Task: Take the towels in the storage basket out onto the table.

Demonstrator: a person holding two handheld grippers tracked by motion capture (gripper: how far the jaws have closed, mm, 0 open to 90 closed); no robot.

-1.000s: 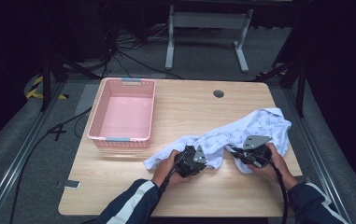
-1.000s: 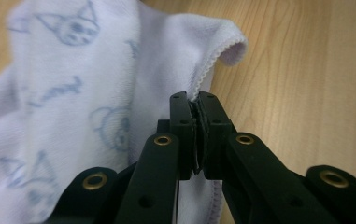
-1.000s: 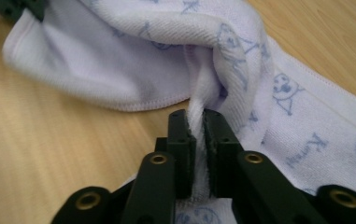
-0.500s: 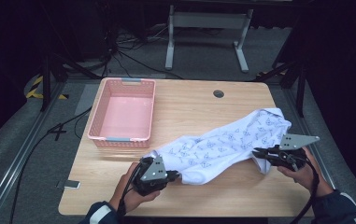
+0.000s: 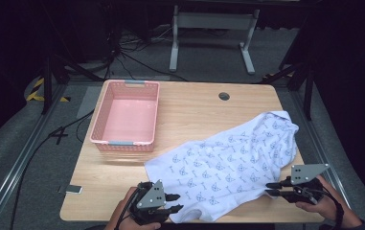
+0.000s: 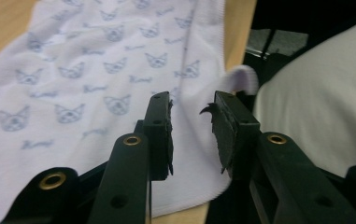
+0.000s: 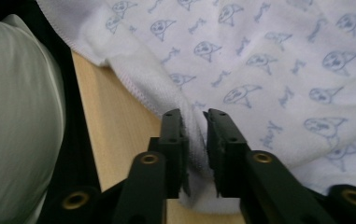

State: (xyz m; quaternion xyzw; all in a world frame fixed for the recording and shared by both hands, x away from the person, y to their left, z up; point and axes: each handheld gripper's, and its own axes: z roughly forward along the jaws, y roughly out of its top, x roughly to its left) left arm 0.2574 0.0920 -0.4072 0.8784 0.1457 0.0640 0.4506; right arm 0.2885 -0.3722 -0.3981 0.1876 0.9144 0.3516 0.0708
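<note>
Left claw (image 5: 174, 202) at the near edge of the surface (image 5: 194, 110), jaws just opened and apart, pads clear of the cloth (image 5: 228, 167); in the left gripper view (image 6: 192, 116) a gap between the jaws with the cloth's hem lying under them, not pinched. Right claw (image 5: 272, 188) at the near right, jaws also just eased apart by a narrow gap; in the right gripper view (image 7: 194, 116) a thick fold of hem sits between the pads (image 7: 178, 140), whether still pressed cannot be told. Cloth, white with small blue prints, spread flat in a slant from near centre to far right, one corner at each claw, far right end rumpled close to the surface's right edge. Farther left, pink basket (image 5: 98, 129) on the surface, well apart from the cloth, with nothing inside but its bare pink floor. Small dark phone-like slab (image 5: 70, 189) near the left front corner.
</note>
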